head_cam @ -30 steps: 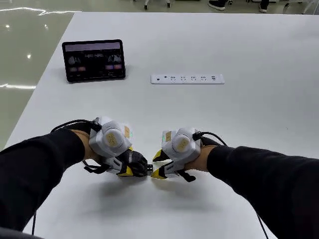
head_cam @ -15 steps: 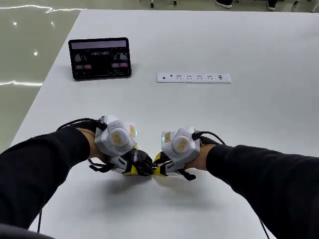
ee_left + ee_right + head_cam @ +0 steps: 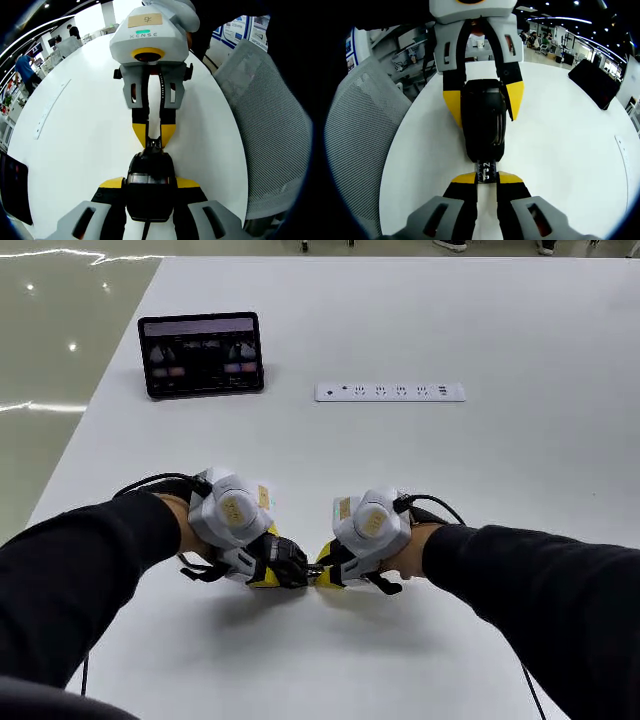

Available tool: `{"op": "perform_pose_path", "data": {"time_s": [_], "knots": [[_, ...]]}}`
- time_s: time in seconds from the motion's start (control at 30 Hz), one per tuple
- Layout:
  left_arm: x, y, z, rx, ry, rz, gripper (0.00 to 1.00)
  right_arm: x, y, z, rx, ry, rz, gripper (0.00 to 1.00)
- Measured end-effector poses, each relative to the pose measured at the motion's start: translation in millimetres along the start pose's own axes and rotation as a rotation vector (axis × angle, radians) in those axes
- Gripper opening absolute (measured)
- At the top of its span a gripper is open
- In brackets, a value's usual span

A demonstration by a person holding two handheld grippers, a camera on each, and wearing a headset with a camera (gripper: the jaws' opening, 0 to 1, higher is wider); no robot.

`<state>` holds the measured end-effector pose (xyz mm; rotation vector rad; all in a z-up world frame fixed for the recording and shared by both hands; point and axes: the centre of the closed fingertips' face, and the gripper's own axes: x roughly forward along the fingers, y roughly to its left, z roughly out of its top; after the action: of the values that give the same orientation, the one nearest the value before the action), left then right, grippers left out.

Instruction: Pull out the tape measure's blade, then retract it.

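Across the white workbench (image 3: 500, 330), a dark upright tablet (image 3: 202, 353) and a white power strip (image 3: 390, 392) are sitting toward the top of the frame; at lower centre the left gripper (image 3: 272, 566) is clamping the black plastic tape measure (image 3: 149, 190); the right gripper (image 3: 320, 572) is pinching its narrow numbered blade (image 3: 486, 172) just beside the case; barely any blade is showing, so, as I judge, either the pull is hardly starting or the retraction is nearly finishing.
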<state>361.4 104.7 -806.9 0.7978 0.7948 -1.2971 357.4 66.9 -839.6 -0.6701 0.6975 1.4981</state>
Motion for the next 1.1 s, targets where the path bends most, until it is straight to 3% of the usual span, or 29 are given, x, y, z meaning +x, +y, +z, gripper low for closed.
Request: {"op": "perform_pose_path", "data": {"time_s": [1.1], "knots": [[-1.1, 0.2, 0.4, -0.031, -0.018, 0.013, 0.33, -20.0, -1.7, -26.8, 0.020, 0.038, -0.030, 0.08]]}}
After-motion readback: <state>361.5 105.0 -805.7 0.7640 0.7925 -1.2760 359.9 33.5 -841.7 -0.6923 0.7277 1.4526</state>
